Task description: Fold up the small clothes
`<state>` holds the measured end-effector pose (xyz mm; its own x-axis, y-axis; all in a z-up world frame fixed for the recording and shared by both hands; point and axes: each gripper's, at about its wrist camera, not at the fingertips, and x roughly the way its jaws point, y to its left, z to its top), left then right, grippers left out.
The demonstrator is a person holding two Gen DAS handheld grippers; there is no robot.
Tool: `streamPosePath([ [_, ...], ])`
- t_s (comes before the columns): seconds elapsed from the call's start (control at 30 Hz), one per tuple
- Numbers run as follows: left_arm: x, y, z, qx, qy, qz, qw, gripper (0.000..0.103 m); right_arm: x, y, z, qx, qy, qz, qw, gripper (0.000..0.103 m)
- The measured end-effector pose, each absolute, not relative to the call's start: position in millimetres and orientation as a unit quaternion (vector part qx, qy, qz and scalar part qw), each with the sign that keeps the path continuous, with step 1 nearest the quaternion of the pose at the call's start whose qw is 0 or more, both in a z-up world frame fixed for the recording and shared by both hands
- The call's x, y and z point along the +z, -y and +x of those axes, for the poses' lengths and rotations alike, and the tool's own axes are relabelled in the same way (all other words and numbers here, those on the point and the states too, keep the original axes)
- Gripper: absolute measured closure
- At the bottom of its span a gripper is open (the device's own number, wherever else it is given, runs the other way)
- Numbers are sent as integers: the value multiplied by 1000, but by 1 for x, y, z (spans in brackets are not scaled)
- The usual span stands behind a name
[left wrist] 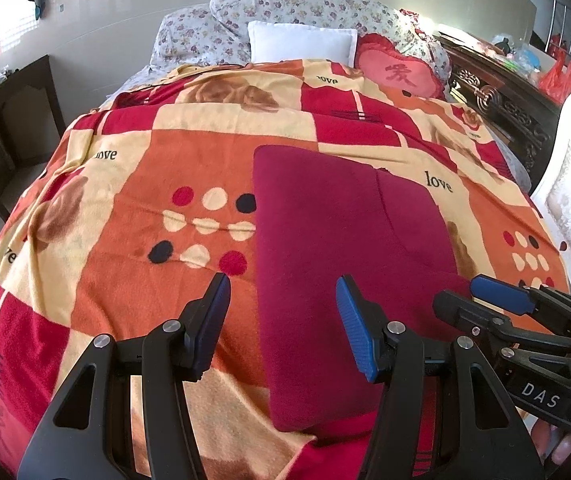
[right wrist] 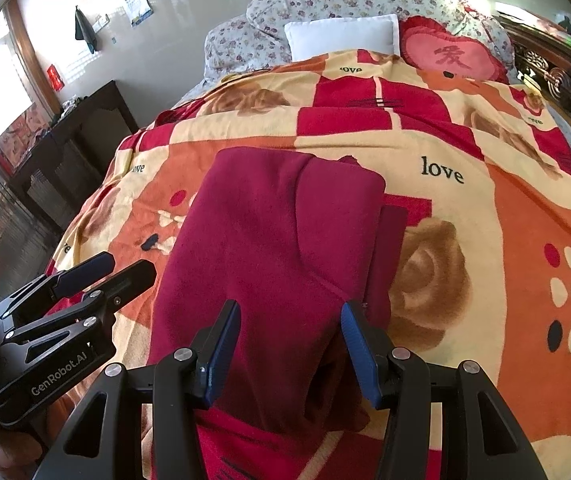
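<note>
Lying folded at frame centre on the bed [left wrist: 133, 184], maroon garment [left wrist: 337, 240]; left tongs [left wrist: 283, 292], right tongs [right wrist: 291, 316] agape, empty; final fold or removal likely next.

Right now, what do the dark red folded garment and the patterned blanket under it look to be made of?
Dark red garment: looks like soft fleece or brushed knit; matte, faintly fuzzy surface, thick rounded fold edges, no visible weave.

Patterned blanket: likely plush fleece or flannel; short napped pile that catches the light, printed blocks, dots and the word "love". The exact fibre of either cannot be told.
</note>
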<state>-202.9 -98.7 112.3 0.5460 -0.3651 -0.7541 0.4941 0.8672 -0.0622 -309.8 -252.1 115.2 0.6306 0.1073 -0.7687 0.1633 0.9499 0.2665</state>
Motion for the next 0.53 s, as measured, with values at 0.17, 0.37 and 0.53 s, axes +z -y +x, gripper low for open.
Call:
streamPosePath([
  [0.17, 108, 95, -199, -248, -407, 77, 876, 48, 114, 252, -308, -16, -432, 158, 888, 53],
  [0.37, 106, 92, -197, -248, -403, 75, 878, 48, 115, 252, -308, -16, -432, 159, 888, 53],
  [0.53, 106, 84, -187, -241, -410, 63, 878, 48, 116, 255, -309, -11, -425, 168, 889, 53],
])
